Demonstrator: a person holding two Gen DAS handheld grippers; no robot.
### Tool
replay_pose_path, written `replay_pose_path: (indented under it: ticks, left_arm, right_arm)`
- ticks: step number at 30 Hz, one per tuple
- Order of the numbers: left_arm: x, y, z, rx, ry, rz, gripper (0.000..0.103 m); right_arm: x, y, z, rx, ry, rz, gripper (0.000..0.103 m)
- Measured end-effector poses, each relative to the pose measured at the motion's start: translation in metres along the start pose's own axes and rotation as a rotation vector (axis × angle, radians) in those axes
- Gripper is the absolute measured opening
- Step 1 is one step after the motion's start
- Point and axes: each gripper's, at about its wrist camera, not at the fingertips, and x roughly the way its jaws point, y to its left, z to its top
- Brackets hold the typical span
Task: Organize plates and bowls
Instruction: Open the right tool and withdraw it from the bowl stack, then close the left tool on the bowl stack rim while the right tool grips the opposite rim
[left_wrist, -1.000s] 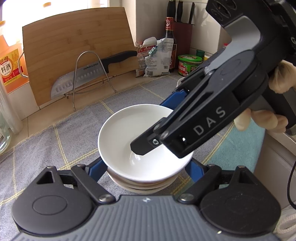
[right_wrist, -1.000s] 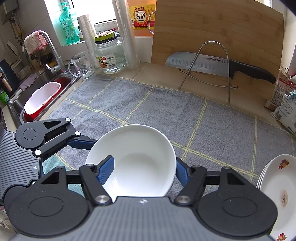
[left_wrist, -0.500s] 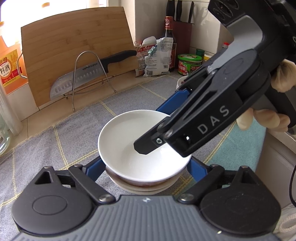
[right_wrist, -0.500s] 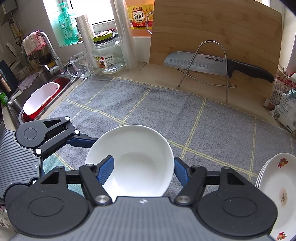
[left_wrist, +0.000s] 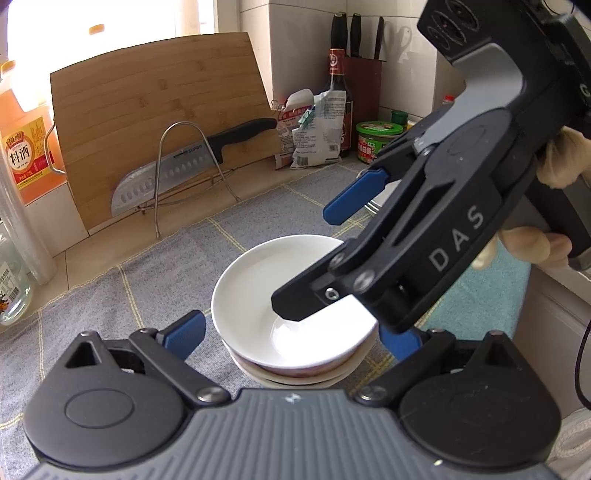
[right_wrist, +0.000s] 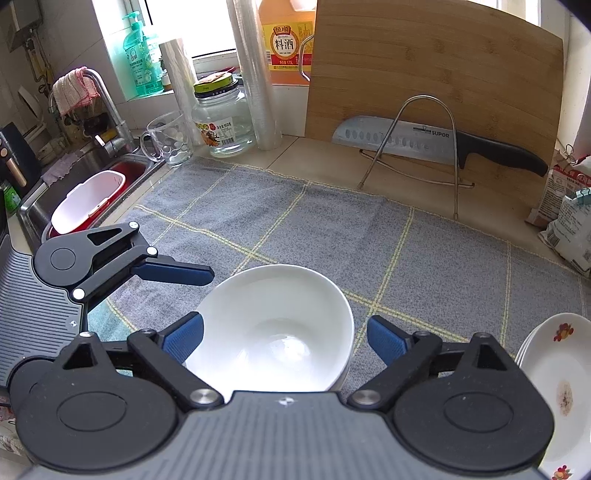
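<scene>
Left wrist view: the left gripper (left_wrist: 291, 332), jaws just opened wide, flanks the white bowl (left_wrist: 258, 288) atop stacked bowls near the mat's (left_wrist: 110, 295) front edge. Right wrist view: the right gripper (right_wrist: 284, 338), just opened, holds nothing; flowered plates (right_wrist: 554, 362) at the mat's right edge

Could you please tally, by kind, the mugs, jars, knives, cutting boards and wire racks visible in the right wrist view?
Mug: 1
Jar: 1
Knife: 1
Cutting board: 1
Wire rack: 1
Total: 5
</scene>
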Motion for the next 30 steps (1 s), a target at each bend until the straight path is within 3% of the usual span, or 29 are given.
replay_pose_path:
  ticks: [6,17,22,30]
  left_arm:
    - [-0.015,0.012,-0.009,-0.006,-0.033,0.017,0.101]
    - [-0.024,0.035,-0.038,0.0,0.033,-0.045,0.102]
    - [-0.009,0.039,-0.051,0.011,0.075,-0.094,0.102]
    - [0.024,0.026,-0.059,0.016,0.15,-0.079,0.101]
  right_arm:
    - [-0.014,-0.003,-0.002,0.001,-0.057,-0.016,0.103]
    - [-0.029,0.01,-0.025,0.03,-0.06,-0.09,0.103]
    - [-0.034,0.024,-0.043,0.078,-0.065,-0.148,0.103]
    - [-0.022,0.024,-0.081,0.063,0.005,-0.194,0.103]
